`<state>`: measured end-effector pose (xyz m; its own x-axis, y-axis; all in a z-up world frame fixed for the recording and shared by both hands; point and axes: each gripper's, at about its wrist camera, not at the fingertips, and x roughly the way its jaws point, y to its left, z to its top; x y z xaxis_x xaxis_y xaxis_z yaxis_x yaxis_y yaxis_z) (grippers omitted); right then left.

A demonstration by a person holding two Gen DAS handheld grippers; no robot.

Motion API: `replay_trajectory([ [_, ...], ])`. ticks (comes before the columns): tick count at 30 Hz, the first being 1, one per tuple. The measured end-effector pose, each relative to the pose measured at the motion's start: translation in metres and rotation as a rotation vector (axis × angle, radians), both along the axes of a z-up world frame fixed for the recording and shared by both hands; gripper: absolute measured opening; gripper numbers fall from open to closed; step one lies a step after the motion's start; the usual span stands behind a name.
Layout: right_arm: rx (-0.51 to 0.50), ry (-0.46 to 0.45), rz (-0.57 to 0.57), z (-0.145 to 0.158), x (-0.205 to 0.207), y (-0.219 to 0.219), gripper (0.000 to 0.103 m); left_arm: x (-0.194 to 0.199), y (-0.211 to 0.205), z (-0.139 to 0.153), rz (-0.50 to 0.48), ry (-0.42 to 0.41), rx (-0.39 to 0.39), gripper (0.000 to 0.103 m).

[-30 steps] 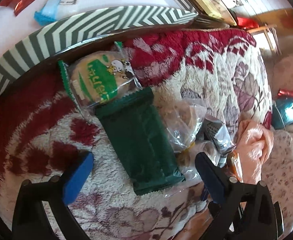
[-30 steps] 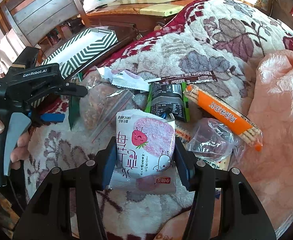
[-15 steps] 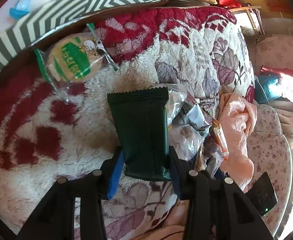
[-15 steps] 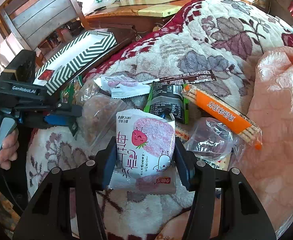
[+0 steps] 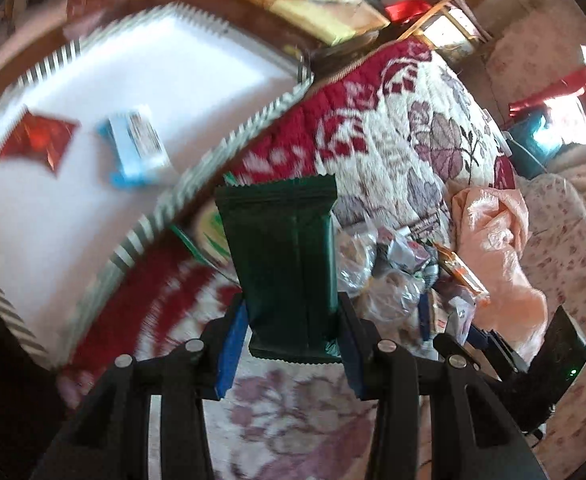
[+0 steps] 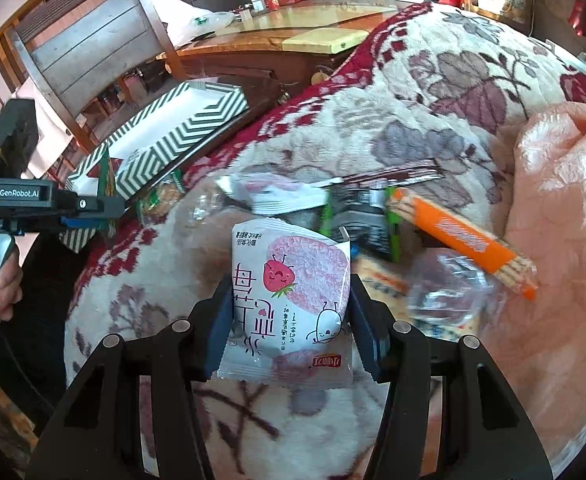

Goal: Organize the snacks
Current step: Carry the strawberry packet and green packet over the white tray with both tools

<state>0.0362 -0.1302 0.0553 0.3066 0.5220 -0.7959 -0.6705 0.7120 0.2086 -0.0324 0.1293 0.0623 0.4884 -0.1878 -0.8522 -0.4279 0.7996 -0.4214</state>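
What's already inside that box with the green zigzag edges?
Inside the zigzag box, on its white floor, lie a red foil packet and a blue-and-white wrapped snack. Its nearest corner runs out of frame, unseen.

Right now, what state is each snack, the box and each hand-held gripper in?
Left hand-held gripper: shut on dark green foil packet, lifted.
Right hand-held gripper: shut on white strawberry-print packet.
Green-and-white zigzag cardboard box: open, holding red foil packet and blue-and-white packet.
Orange stick packet: lying on blanket.
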Motion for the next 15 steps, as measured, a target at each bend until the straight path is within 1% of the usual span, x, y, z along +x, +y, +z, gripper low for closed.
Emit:
replay_trajectory([
  [2, -0.001, 0.004, 0.008, -0.002, -0.007, 0.011, 0.053, -0.003, 0.004, 0.006, -0.006, -0.022, 0.051, 0.045],
  [6, 0.005, 0.008, 0.039, -0.004, -0.023, 0.036, 0.053, -0.007, 0.014, 0.015, -0.010, -0.048, 0.129, 0.045],
  [11, 0.039, 0.023, 0.083, -0.001, -0.035, 0.075, 0.053, -0.012, 0.030, 0.028, -0.001, -0.075, 0.204, 0.045],
  [15, 0.047, 0.027, 0.116, 0.004, -0.039, 0.104, 0.053, -0.016, 0.047, 0.033, 0.012, -0.083, 0.241, 0.045],
])
